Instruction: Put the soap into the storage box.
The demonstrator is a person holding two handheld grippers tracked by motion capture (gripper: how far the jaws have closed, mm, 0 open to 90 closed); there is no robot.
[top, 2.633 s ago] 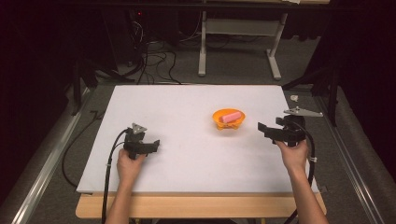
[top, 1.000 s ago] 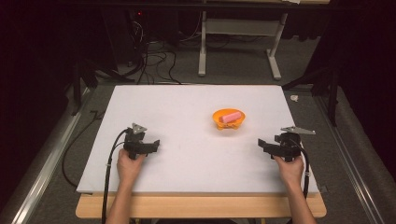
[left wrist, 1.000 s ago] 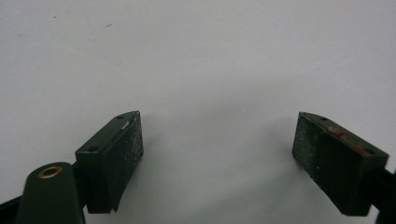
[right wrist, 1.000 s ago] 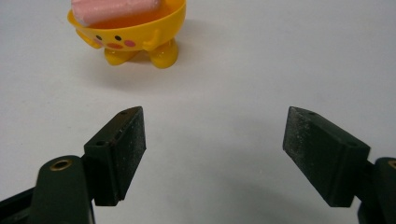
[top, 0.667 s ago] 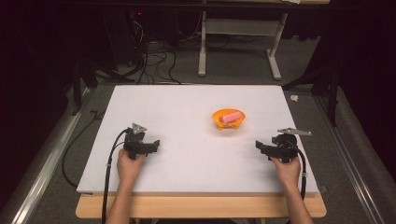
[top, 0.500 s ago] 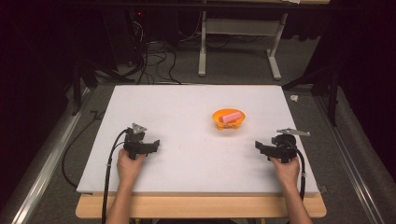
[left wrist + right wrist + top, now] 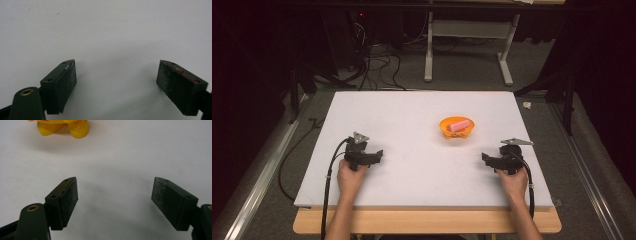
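A large white rectangular table board [image 7: 412, 125] is spread across the frame's centre. A black left gripper [image 7: 371, 156] at lower left and a black right gripper [image 7: 490, 159] at lower right are held with jaws wide, empty. A small orange footed plastic bowl [image 7: 456, 132], right of centre, is loaded with a pink cylindrical piece [image 7: 459, 125].

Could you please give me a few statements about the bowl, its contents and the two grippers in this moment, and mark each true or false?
1. The orange bowl holds a pink object. True.
2. The left gripper is shut on the pink object. False: its jaws stand wide apart over the bare white table.
3. The right gripper is open. True.
4. The bowl lies nearer the left gripper. False: it lies nearer the right gripper.
5. The bowl is tipped on its side. False: it stands upright.
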